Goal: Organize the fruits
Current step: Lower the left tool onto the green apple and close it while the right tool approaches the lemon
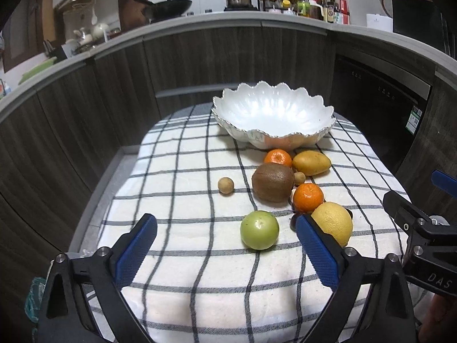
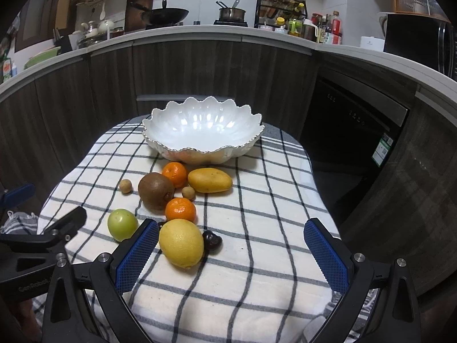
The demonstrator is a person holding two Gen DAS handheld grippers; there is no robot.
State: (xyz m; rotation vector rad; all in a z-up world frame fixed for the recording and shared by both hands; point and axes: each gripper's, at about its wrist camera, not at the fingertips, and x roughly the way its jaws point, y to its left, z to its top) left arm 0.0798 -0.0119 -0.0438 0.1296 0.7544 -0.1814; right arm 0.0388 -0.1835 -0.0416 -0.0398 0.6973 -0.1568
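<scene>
The left gripper (image 1: 225, 228) hangs wide open, empty, just short of the green fruit (image 1: 259, 230) on the checked cloth (image 1: 177, 171). The right gripper (image 2: 231, 235) gapes empty beside the lemon (image 2: 181, 243). Each should straddle its fruit squarely (round, likely to roll) before carrying it to the empty white bowl (image 1: 228, 105).

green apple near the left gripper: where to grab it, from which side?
Likely across its widest middle. The green apple sits stem dimple up and clear of the lemon, with bare cloth on both flanks. Bring the left gripper, jaws open, in from the near edge, angled down, one pad on each side. It's round and may roll, so close centred.
</scene>
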